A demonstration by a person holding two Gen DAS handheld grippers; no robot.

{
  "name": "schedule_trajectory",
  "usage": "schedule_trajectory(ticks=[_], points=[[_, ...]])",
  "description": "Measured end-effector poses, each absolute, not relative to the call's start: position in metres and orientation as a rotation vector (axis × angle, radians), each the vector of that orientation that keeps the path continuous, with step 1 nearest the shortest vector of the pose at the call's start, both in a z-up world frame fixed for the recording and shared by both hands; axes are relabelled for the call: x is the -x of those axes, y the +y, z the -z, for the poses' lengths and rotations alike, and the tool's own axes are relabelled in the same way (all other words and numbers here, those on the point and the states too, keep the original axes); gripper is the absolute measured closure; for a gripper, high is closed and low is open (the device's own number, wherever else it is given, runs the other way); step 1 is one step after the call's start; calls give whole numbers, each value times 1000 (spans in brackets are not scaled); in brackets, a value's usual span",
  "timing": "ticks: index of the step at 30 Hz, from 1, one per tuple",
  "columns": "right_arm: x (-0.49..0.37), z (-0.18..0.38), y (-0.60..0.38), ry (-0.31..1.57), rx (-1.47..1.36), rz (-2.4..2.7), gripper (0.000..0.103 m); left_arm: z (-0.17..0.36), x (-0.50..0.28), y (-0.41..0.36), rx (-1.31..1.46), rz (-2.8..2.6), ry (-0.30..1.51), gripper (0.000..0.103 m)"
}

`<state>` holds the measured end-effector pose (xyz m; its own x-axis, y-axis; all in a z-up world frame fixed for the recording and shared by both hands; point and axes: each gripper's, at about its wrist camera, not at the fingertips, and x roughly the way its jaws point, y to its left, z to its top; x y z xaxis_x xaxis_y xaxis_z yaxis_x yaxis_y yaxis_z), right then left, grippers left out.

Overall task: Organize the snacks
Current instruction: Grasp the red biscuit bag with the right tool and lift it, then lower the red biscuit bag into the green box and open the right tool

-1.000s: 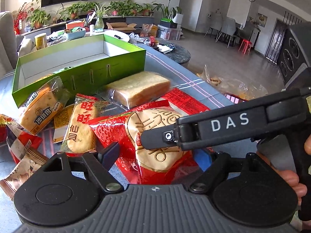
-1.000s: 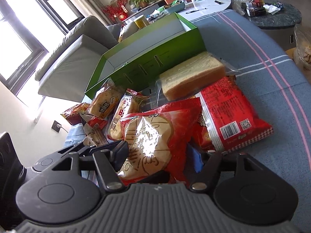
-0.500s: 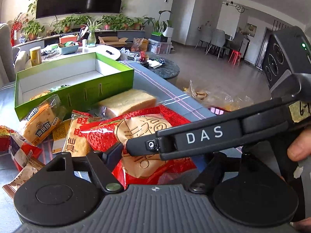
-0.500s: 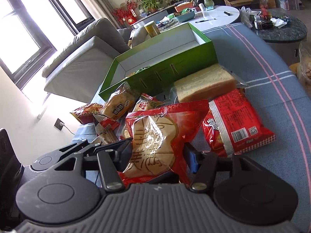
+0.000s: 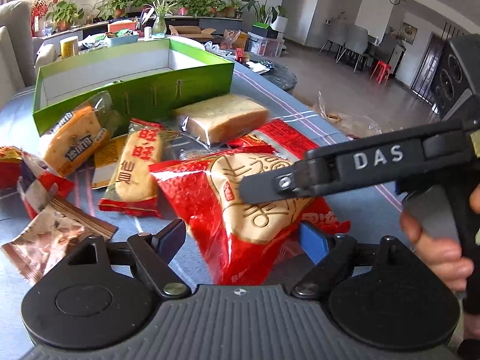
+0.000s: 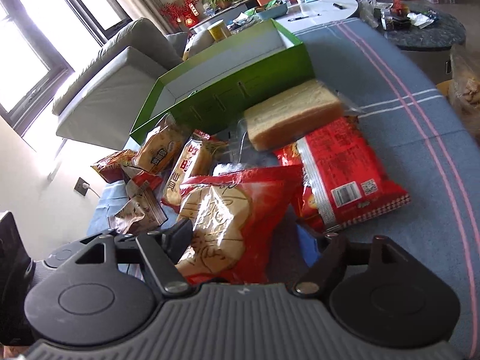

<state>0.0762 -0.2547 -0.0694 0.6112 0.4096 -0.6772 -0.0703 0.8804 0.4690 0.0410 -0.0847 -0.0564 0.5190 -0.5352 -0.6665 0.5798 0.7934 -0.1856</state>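
A big red cracker bag (image 5: pixel 240 210) stands tilted above the blue cloth, between both grippers. My right gripper (image 6: pixel 244 237) is shut on the bag (image 6: pixel 237 210). One of its fingers (image 5: pixel 360 165) crosses the bag's face in the left wrist view. My left gripper (image 5: pixel 240 237) has the bag's lower end between its jaws, which are opening; the left pad stands just off the bag's edge. Behind is an open green box (image 5: pixel 135 93), nearly empty.
Wrapped bread (image 5: pixel 222 117), a second red bag (image 6: pixel 345 174), a rice cracker pack (image 5: pixel 135 168), a small cake pack (image 5: pixel 72 141) and a brown wrapper (image 5: pixel 51 237) lie around the box. A hand (image 5: pixel 435 252) grips the right tool. Bare striped cloth (image 6: pixel 390 90) lies to the right.
The red bag has gone from lying flat on the pile to tilted up between the jaws. The right gripper's jaws have narrowed onto it. Both hands stayed nearly in place.
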Motion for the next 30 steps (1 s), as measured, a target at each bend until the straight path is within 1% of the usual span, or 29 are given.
schedule_trajectory(ticks=[2, 5, 9, 12, 20, 30], points=[[-79, 72, -253, 880, -440, -297, 24, 57, -43, -86, -53, 690, 757, 25], [-82, 73, -251, 905, -477, -362, 30, 51, -39, -90, -55, 709, 733, 32], [-74, 62, -243, 873, -425, -347, 36, 36, -26, -94, -83, 736, 662, 32], [-69, 49, -248, 831, -449, -354, 39, 23, -21, -96, -83, 733, 619, 32], [-68, 10, -246, 708, -399, -360, 39, -10, -31, -100, -117, 721, 519, 32], [-124, -25, -242, 631, -342, -415, 39, -50, -89, -105, -133, 658, 423, 32]])
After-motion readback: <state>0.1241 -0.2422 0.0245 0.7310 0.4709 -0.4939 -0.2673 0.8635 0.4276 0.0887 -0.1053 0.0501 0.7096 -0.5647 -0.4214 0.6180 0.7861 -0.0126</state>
